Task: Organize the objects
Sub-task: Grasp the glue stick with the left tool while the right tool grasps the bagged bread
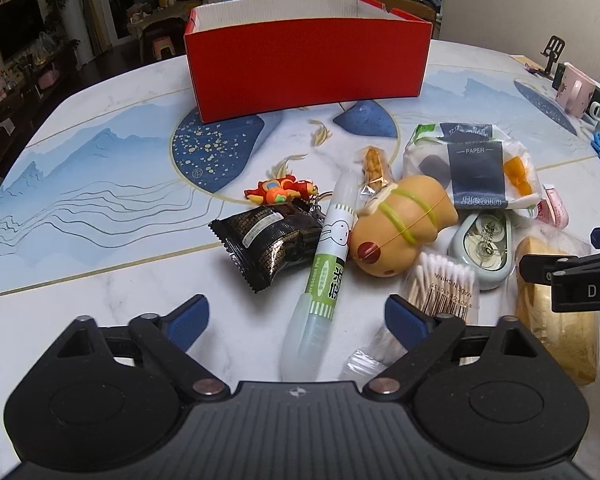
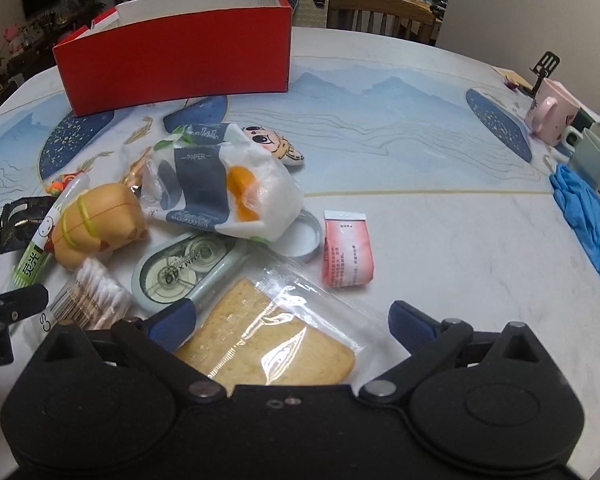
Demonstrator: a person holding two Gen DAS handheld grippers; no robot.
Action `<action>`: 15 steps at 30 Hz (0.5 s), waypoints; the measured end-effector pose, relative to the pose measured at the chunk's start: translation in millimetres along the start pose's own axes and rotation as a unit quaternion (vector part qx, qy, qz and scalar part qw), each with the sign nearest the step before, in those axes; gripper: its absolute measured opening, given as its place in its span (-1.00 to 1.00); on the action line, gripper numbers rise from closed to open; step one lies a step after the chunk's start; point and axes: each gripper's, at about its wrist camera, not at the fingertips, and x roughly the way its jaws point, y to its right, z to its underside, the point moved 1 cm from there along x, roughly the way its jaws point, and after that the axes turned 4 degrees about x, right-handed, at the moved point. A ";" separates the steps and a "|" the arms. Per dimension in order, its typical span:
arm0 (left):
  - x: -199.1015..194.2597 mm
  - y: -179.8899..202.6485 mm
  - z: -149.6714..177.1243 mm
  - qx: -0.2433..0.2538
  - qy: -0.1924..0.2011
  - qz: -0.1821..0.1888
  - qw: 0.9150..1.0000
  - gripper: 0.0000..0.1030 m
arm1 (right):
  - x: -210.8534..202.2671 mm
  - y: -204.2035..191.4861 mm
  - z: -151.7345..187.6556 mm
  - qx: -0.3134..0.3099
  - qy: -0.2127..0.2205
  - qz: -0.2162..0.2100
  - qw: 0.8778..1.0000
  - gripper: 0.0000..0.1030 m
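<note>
Table (image 1: 100, 280) was a round marble-look top printed with blue mountains and gold fish. Behind it sat a living room: TV (image 1: 16, 26) far left, a wooden chair (image 2: 380, 12) at the far edge. Red box (image 1: 300, 68) stood open-topped at the back of the table, well apart from the pile; its inside wasn't visible from either camera.

Pile lay in front of the box:
- green highlighter pen (image 1: 324, 264)
- black snack packet (image 1: 272, 244) touching it
- tan plush toy (image 1: 400, 228)
- tissue pack (image 1: 476, 168)
- correction tape (image 1: 486, 246)
- cotton swabs (image 1: 444, 284)
- bagged bread slice (image 2: 260, 344)

Pink mug (image 2: 552, 112) and blue gloves (image 2: 584, 220) sat at the right edge.

Left gripper (image 1: 296, 316) was spread wide with the pen's cap end between the fingers, pads clear of it. Right gripper (image 2: 292, 320) was spread around the bread bag, probably not touching.
</note>
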 end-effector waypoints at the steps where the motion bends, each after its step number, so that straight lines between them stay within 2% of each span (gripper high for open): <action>1: 1.2 -0.5 0.4 -0.001 -0.002 0.003 1.000 0.72 | -0.3 0.3 1.5 -0.003 -0.001 -0.002 1.000 0.99; 4: 4.8 -3.0 2.0 -0.006 -0.010 0.007 1.000 0.55 | -0.4 5.6 6.8 -0.002 -0.014 -0.012 1.000 0.99; 6: 6.3 -5.3 3.2 -0.012 -0.013 0.009 1.000 0.54 | -1.0 9.7 11.3 -0.007 -0.023 -0.021 0.999 0.99; 8: 8.0 -6.9 3.7 -0.014 -0.015 0.011 1.000 0.28 | -1.2 15.8 16.4 -0.004 -0.040 -0.032 0.999 0.99; 12: 7.7 -7.6 4.6 -0.010 -0.013 0.011 1.000 0.14 | -3.2 28.0 28.7 0.004 -0.062 -0.045 0.997 0.99; 15: 6.6 -7.3 5.0 -0.006 -0.009 0.011 1.000 -0.03 | -7.1 31.1 35.4 -0.002 -0.064 -0.045 0.997 0.99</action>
